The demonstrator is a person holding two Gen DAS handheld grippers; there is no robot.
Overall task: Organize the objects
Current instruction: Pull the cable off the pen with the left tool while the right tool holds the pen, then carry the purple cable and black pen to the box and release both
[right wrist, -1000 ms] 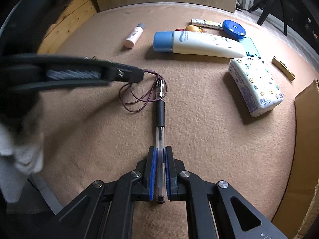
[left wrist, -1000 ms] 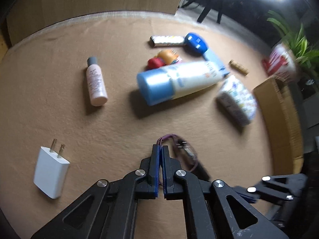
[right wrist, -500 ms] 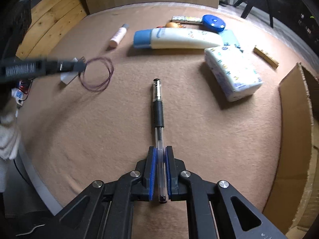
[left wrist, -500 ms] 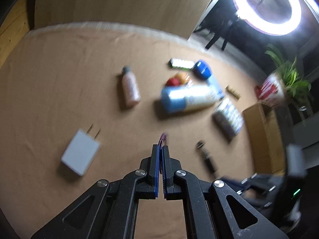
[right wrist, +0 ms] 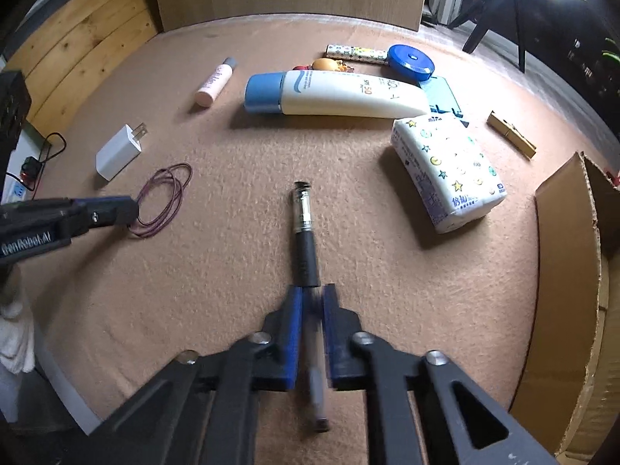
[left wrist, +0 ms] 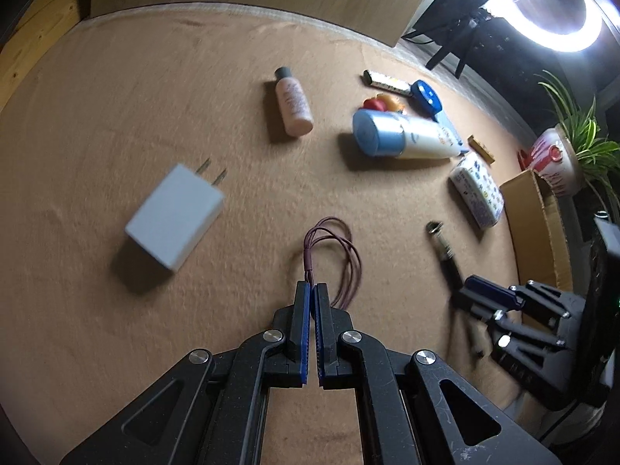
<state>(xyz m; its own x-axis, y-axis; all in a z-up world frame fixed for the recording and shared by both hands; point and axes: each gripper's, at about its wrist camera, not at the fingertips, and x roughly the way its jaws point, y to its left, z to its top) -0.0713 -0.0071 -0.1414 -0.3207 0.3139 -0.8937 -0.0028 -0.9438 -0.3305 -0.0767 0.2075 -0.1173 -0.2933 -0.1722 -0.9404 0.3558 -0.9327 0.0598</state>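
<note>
My left gripper (left wrist: 312,286) is shut on a thin purple cord loop (left wrist: 341,255), which trails onto the tan felt table; the gripper (right wrist: 131,207) and loop (right wrist: 162,201) also show at the left of the right wrist view. My right gripper (right wrist: 310,294) has a pen (right wrist: 304,232) with a clear barrel and black grip between its jaws, which stand slightly parted; the image is blurred there. The pen points away over the table and also shows in the left wrist view (left wrist: 445,252).
On the table lie a white charger plug (right wrist: 118,151), a pink bottle (right wrist: 215,83), a large sunscreen tube (right wrist: 333,95), a tissue pack (right wrist: 447,170), a blue tape measure (right wrist: 410,62) and a wooden clip (right wrist: 511,139). A cardboard box (right wrist: 569,283) stands at the right edge.
My left gripper carried the cord loop left, away from the pen, and lowered it near the charger. My right gripper's jaws have parted slightly around the pen.
</note>
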